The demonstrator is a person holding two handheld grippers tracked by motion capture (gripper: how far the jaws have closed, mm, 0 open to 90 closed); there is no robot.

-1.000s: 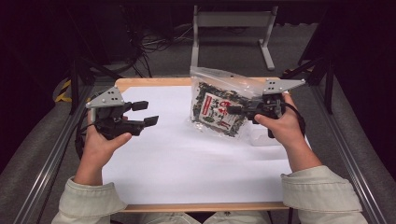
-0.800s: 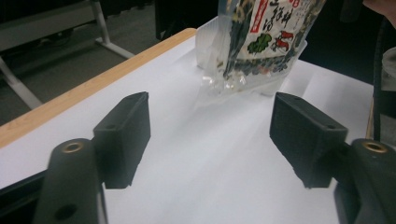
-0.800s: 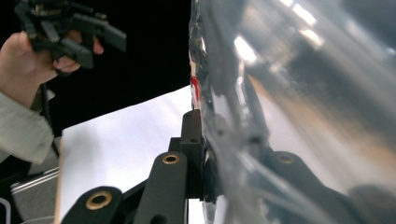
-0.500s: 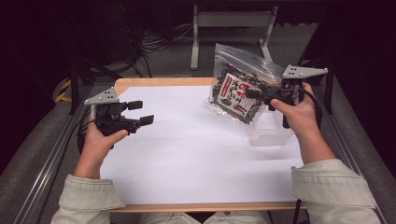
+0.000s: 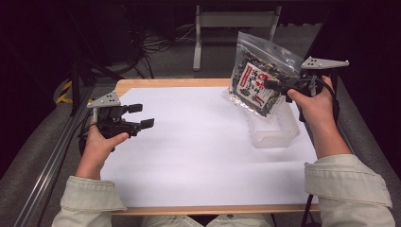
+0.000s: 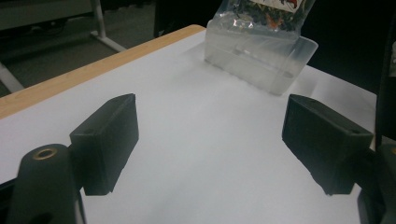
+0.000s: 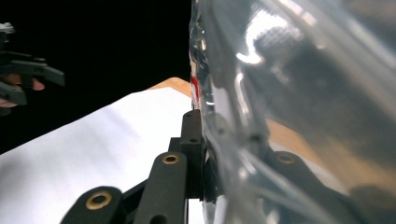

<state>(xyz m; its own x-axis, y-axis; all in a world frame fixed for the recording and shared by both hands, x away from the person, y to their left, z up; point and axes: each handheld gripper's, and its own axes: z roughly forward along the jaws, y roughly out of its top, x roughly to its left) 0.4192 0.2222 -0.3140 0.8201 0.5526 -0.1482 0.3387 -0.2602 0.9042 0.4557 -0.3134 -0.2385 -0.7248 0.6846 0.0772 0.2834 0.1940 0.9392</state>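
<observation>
Clear bag pinched in right claw above plastic tray, left claw just spread wide, empty.

A clear plastic bag of dark dried food with a red-and-white label is hanging tilted in the air, its lower edge hovering just above a clear plastic tub sitting on the worktop's right side.
</observation>
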